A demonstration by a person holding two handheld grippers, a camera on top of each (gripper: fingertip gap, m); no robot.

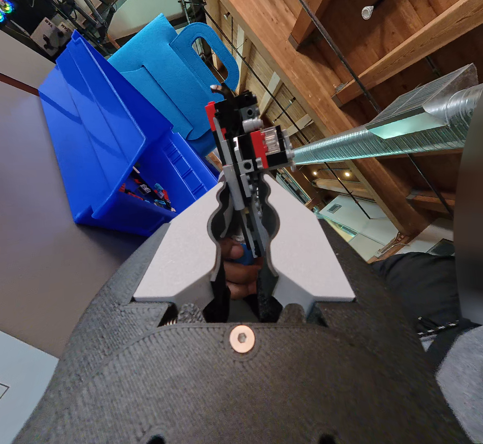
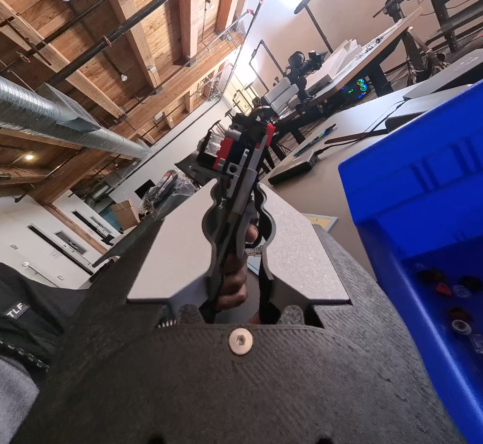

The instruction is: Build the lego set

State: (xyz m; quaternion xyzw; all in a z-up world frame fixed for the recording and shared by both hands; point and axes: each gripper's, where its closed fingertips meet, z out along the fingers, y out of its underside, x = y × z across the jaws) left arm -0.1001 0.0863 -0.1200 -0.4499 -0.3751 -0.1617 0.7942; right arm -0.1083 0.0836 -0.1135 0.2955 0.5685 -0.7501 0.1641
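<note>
A partly built lego model (image 1: 245, 138) of black, red and grey bricks with a clear piece is held up in the air. My left gripper (image 1: 245, 183) is shut on its long grey lower part. In the right wrist view the same model (image 2: 235, 149) sits between the fingers of my right gripper (image 2: 235, 188), which is also shut on it. Both views tilt up toward the ceiling. A person's hand (image 1: 240, 269) shows through the gap behind the fingers in both views, and the model's lower end is hidden there.
A blue plastic bin (image 1: 104, 143) with several loose lego pieces (image 1: 151, 193) lies on the grey table (image 1: 39, 222), with a blue felt bag (image 1: 167, 73) behind it. The bin (image 2: 418, 209) is close on the right in the right wrist view, beyond it a flat black box (image 2: 292, 167). Only a small space, under 4 cm, lies between the two pairs of fingers.
</note>
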